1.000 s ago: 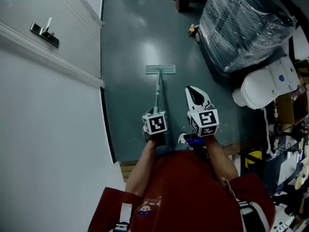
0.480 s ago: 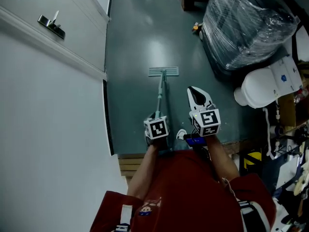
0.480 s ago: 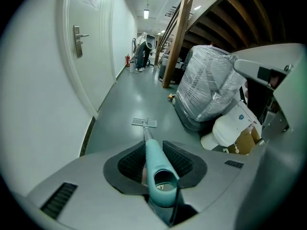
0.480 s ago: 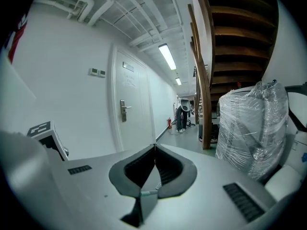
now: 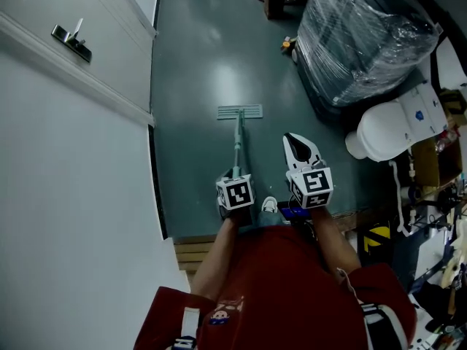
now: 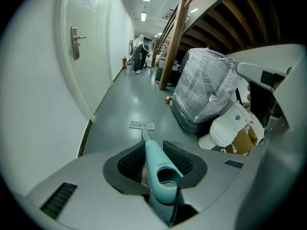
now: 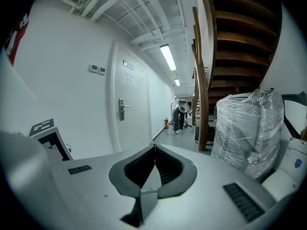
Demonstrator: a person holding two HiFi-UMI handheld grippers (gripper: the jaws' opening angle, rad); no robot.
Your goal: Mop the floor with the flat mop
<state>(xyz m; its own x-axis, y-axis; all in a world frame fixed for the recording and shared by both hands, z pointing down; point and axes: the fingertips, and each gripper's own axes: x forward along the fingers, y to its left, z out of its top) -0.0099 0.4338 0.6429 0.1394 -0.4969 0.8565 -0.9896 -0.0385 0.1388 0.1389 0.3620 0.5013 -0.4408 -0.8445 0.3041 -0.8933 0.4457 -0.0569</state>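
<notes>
1. The floor [image 5: 204, 57] is the big job: a long dark-green stretch that runs left of the plastic-wrapped load [image 5: 365, 35] and on past it. We see sheen from the lights but no clear wet edge, so we cannot tell how much has been mopped. We judge that the work is under way and that much of the floor beyond the load is left to do.
2. The flat mop [image 5: 238, 141] is in working position. Its head [image 5: 240, 112] lies flat on the floor, left of the load's near corner and well apart from it, and the pole runs back from there towards us.
3. Our left gripper [image 6: 156, 159] is clamped on the mop's teal grip, and the handle end sits between its ribbed pads [image 6: 132, 162].
4. Our right gripper [image 5: 293, 138] has its jaws together on nothing. It hangs between the pole and the load, near the left gripper, and does not touch the mop.
</notes>
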